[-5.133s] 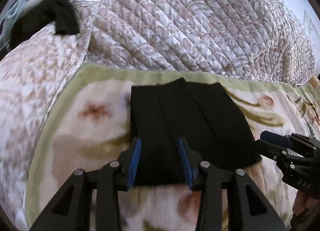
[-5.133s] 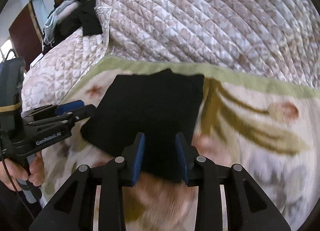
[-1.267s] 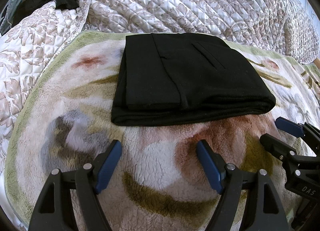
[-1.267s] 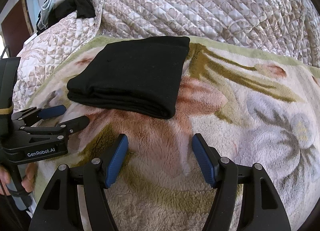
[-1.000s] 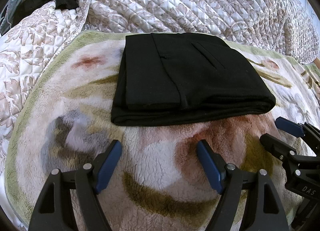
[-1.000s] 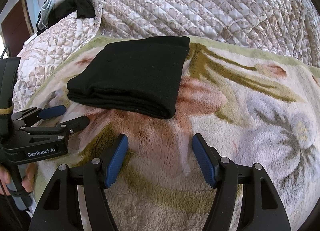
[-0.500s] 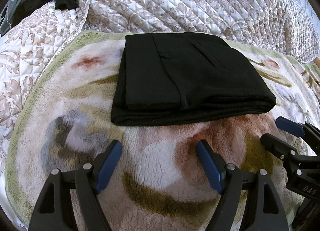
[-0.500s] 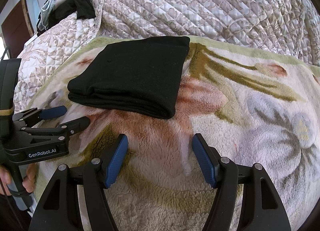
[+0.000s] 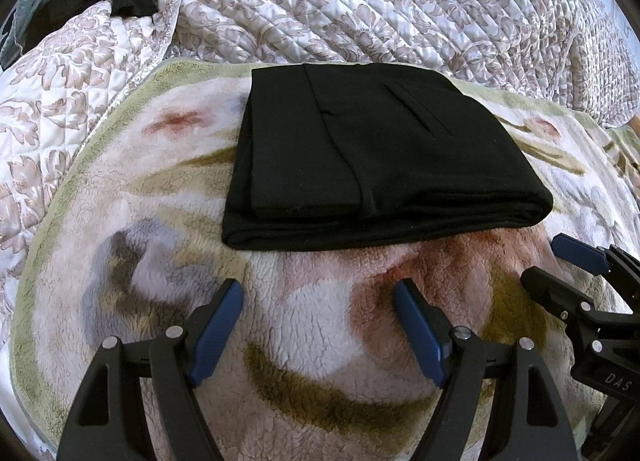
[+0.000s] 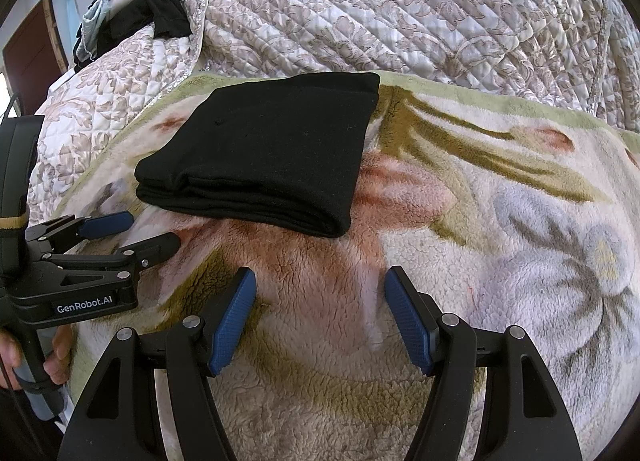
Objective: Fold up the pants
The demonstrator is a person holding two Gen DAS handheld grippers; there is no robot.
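Note:
The black pants [image 9: 380, 157] lie folded into a thick rectangle on the fleece blanket [image 9: 320, 321], with several layers showing along the near edge. My left gripper [image 9: 318, 293] hovers open just short of that edge, nothing between its blue pads. In the right wrist view the same pants [image 10: 272, 157] sit to the upper left. My right gripper [image 10: 320, 281] is open over bare blanket [image 10: 500, 261], below the bundle's near right corner. Each view catches the other gripper: the right one [image 9: 560, 261] at the right edge, the left one [image 10: 132, 229] at the left.
A quilted floral bedspread [image 9: 360, 1] rises behind the blanket. Dark and pale clothes [image 10: 132, 13] are piled at the far left on the bed. A hand [image 10: 60, 345] grips the left tool's handle. A dark door [image 10: 28, 57] stands at the far left.
Five seconds ago both grippers were narrow and right at the pants' near edge. Now they stand wide open and drawn back. Over the last second nothing has moved.

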